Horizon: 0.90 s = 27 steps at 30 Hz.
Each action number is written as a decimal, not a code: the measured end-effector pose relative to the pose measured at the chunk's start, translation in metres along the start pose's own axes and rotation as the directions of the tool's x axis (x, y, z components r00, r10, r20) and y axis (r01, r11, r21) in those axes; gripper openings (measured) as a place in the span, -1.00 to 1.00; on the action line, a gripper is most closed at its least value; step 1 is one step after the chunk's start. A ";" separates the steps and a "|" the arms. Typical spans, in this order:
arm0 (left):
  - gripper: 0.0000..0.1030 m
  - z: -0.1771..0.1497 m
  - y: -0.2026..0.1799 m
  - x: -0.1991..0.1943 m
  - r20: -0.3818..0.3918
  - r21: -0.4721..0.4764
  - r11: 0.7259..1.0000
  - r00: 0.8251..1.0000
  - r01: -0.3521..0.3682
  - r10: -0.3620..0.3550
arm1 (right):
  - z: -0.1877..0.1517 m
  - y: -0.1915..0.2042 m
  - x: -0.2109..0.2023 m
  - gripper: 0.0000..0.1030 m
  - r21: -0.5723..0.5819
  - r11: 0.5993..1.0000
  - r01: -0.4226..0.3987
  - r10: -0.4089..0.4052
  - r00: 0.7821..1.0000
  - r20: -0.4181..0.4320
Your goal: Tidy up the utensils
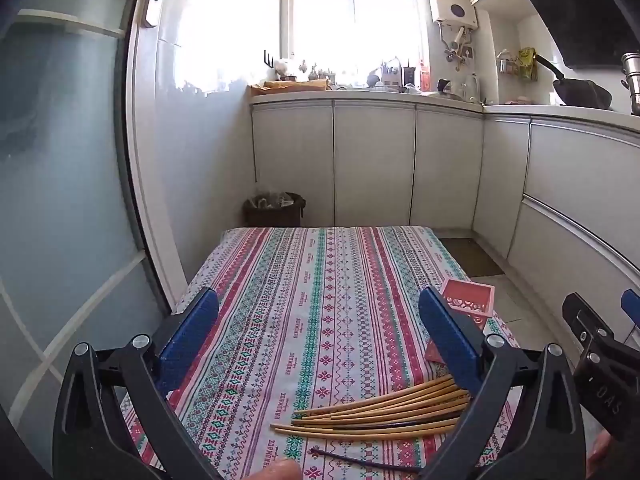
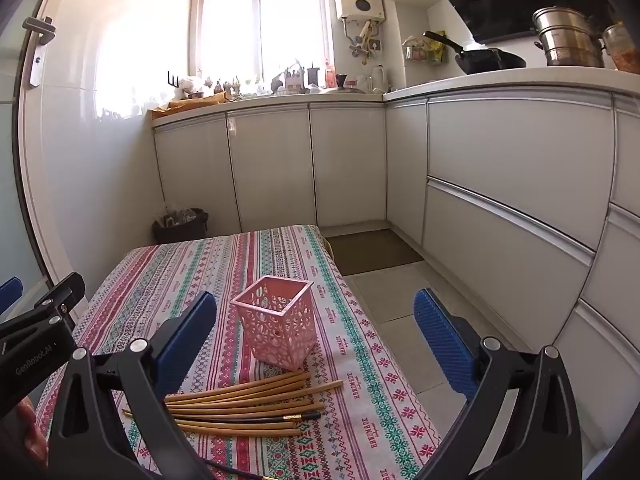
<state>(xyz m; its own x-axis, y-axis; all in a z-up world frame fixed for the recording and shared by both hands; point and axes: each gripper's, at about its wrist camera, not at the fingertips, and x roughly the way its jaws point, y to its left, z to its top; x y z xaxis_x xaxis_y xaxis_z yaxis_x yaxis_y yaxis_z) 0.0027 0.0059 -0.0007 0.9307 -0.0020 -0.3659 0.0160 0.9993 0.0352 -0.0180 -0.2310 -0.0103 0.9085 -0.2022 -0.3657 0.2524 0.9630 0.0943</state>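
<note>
Left gripper: the left gripper [image 1: 319, 340] is standing with its blue-padded jaws spread as wide as they go, holding nothing and hovering above the patterned tablecloth [image 1: 280, 300], tilted a little downward.
Right gripper: the right gripper [image 2: 316, 344] is likewise standing wide open and empty, hanging over the near right part of the table; the pink basket [image 2: 274, 320] is showing in the gap between its jaws but farther out, with neither pad touching it.
Chopsticks: a loose bundle of light wooden chopsticks [image 2: 248, 404] is lying flat on the cloth just in front of the basket, fanning out toward the right, with a dark chopstick with a gold band [image 2: 260, 420] lying among them.
Stray chopstick: another dark chopstick [image 1: 360, 460] is lying apart from the bundle, nearer the cameras.
Basket: the pink basket is standing upright near the right edge of the table, square-mouthed, with openwork sides; I cannot tell whether anything is in it.
Hands: part of a person's finger [image 1: 280, 470] is showing at the bottom edge of the left view.
Surroundings: white cabinets [image 2: 500, 168] are running along the far and right walls, a bright window [image 1: 352, 12] is glowing above the counter, a dark pan [image 2: 480, 60] and a steel pot [image 2: 568, 36] are sitting on the counter, and a dark bin [image 1: 276, 210] is standing on the floor beyond the table.
</note>
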 end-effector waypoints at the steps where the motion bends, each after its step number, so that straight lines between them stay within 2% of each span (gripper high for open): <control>1: 0.86 0.000 0.000 0.000 -0.003 0.001 1.000 1.000 0.000 0.000 | 0.000 0.000 0.000 0.87 0.001 1.000 0.001 -0.001 1.000 -0.002; 12: 0.86 -0.003 -0.006 0.010 -0.059 0.022 1.000 0.998 0.022 -0.021 | -0.001 -0.006 0.002 0.87 -0.001 1.000 0.007 -0.007 1.000 -0.019; 27: 0.86 -0.002 -0.007 0.006 -0.035 0.010 1.000 0.999 0.022 -0.022 | 0.001 -0.008 0.001 0.87 0.004 1.000 0.014 -0.014 1.000 -0.020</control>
<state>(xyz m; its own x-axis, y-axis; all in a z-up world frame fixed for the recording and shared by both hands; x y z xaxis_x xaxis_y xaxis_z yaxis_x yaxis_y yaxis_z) 0.0070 -0.0008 -0.0052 0.9166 -0.0226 -0.3992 0.0403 0.9985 0.0360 -0.0188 -0.2387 -0.0099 0.8981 -0.2124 -0.3851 0.2665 0.9594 0.0925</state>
